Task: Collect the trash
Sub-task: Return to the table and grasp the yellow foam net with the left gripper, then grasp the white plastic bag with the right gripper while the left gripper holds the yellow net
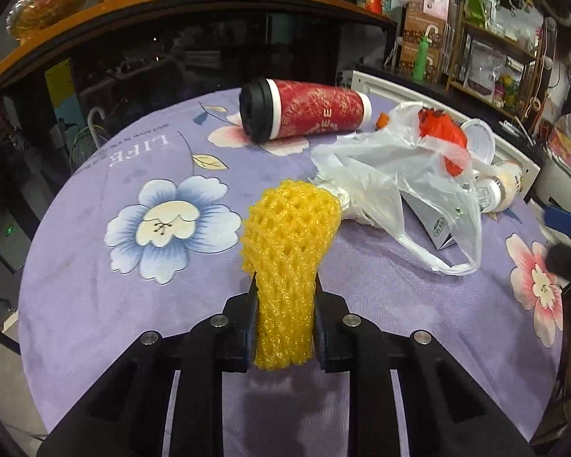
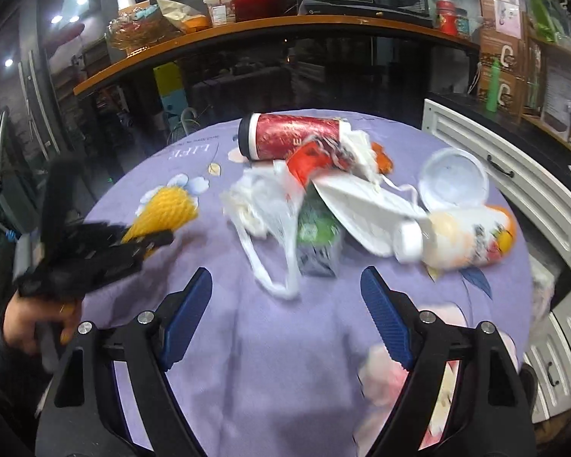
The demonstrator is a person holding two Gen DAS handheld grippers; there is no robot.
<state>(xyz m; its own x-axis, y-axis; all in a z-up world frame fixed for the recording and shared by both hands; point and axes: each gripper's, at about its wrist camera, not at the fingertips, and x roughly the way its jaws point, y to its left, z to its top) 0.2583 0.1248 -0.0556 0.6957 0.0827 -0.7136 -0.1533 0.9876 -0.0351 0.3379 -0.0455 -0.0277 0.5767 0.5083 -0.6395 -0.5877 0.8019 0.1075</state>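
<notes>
We are clamping the left claw on the yellow foam net, keeping the squeeze gentle while the right claw, jaws apart, is nearing the plastic bag on the table.

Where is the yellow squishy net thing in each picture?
Left wrist view: the yellow foam net sits low in the middle, squeezed between the left gripper fingers.
Right wrist view: it is at the left, poking out of that gripper.
Shared landmark: the red cup lying on its side behind.
</notes>
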